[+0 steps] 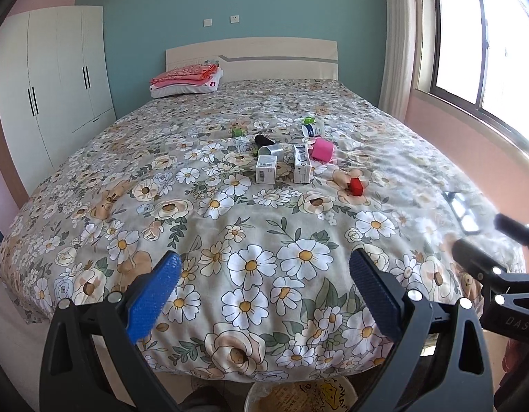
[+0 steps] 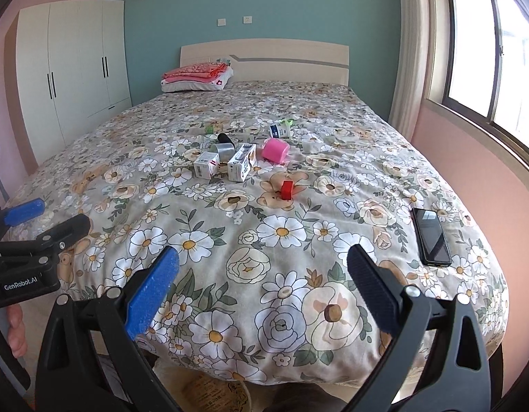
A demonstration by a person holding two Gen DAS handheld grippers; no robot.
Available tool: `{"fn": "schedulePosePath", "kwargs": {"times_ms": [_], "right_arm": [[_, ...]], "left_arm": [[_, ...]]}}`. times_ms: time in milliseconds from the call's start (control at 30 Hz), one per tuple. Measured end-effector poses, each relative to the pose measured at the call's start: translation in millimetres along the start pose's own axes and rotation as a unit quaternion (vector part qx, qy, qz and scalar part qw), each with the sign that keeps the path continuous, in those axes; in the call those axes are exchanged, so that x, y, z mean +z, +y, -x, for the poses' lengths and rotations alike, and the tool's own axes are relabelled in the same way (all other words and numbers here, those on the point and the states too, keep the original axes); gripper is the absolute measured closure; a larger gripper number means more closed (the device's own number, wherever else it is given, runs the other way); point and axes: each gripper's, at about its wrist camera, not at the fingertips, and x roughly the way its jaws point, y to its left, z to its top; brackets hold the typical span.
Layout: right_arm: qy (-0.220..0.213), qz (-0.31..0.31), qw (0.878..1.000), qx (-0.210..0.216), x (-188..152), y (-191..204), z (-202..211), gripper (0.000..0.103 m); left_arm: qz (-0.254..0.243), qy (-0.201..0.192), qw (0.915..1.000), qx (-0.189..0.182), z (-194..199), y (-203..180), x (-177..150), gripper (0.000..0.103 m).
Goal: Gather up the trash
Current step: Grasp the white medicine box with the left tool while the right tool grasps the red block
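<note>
Trash lies in a cluster mid-bed on the floral cover point(image 1: 264, 226): two white cartons point(image 1: 266, 169) point(image 1: 302, 163), a pink roll point(image 1: 321, 150), a small red piece point(image 1: 355, 185), a black cylinder point(image 1: 263, 140), a clear cup point(image 1: 272, 151), a white-and-blue tub point(image 1: 312, 127) and a green bit point(image 1: 237, 132). The right wrist view shows the same cartons point(image 2: 206, 165) point(image 2: 241, 162), pink roll point(image 2: 274, 151) and red piece point(image 2: 286, 190). My left gripper point(image 1: 266, 267) hangs open over the foot of the bed, far short of the cluster. My right gripper point(image 2: 262, 264) is open too, nothing between its fingers.
A black phone point(image 2: 431, 237) lies on the bed's right side. Folded pink cloth point(image 1: 185, 75) rests on a pillow by the headboard. A white wardrobe point(image 1: 55, 79) stands left, a window point(image 1: 484, 44) right. A pale bin's rim point(image 1: 298, 395) shows below the bed's foot.
</note>
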Motion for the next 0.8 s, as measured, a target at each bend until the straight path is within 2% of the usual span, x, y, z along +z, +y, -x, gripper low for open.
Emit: {"fn": "schedulePosePath", "kwargs": {"times_ms": [267,433,533,800], "right_arm": [[0.041,-0.006,0.999,-0.024,36,-12,-119,0.007],[0.064,-0.013,0.997,-0.041,52,-17,-190,0.007],[0.083,-0.017,0.995,-0.043,57,-20,-227,0.007],[0.122,-0.033,0.990,-0.059,63,-35,-300,0.007]], "left_arm": [[-0.006,0.028,0.9996,-0.002,-112,5,44,0.003],[-0.015,0.042,0.9988,0.021,-191,10,63,0.003],[-0.010,0.061,0.9981,0.003,-233,15,73,0.003],[-0.008,0.081,0.9962,-0.033,-317,9,90,0.003]]}}
